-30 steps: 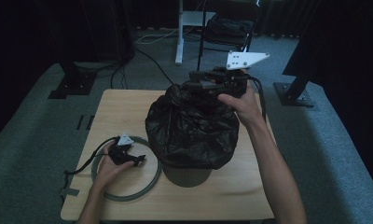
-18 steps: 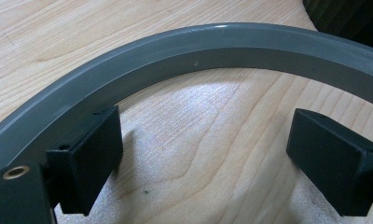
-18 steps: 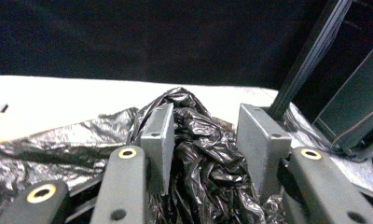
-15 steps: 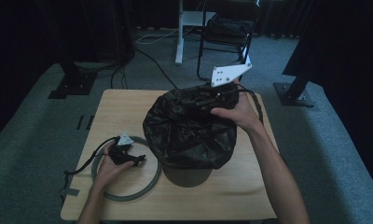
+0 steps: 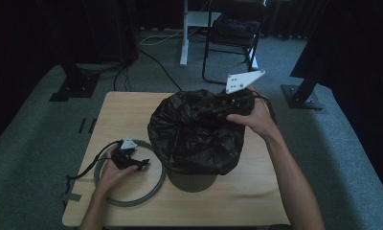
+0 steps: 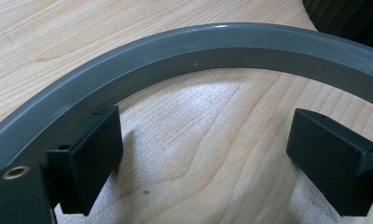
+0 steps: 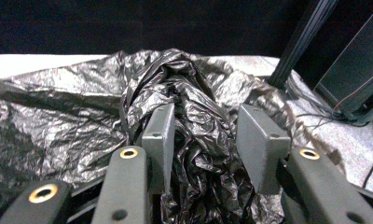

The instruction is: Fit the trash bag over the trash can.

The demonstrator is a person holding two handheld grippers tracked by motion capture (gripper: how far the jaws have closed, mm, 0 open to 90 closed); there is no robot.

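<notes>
Evidently the step is fitting the black bag (image 5: 194,134) over the bin (image 5: 192,179) that stands at the middle of the table (image 5: 256,196). The right gripper (image 7: 208,135) is at the bin's far rim, its jaws partly spread with a bunched fold of bag between them; I cannot tell whether the pads truly pinch it. To do this well, I would draw that fold outward and down past the rim, keeping the plastic taut but not stretched thin, and go slowly, since the film looks slack enough to slip free. The left gripper (image 6: 198,154) rests just left of the bin with its jaws spread wide and nothing between them, inside the grey ring (image 5: 153,187) lying flat there. That ring touches the bin's base and could catch the bag's hem. A chair (image 5: 237,33) stands well beyond the bin.
</notes>
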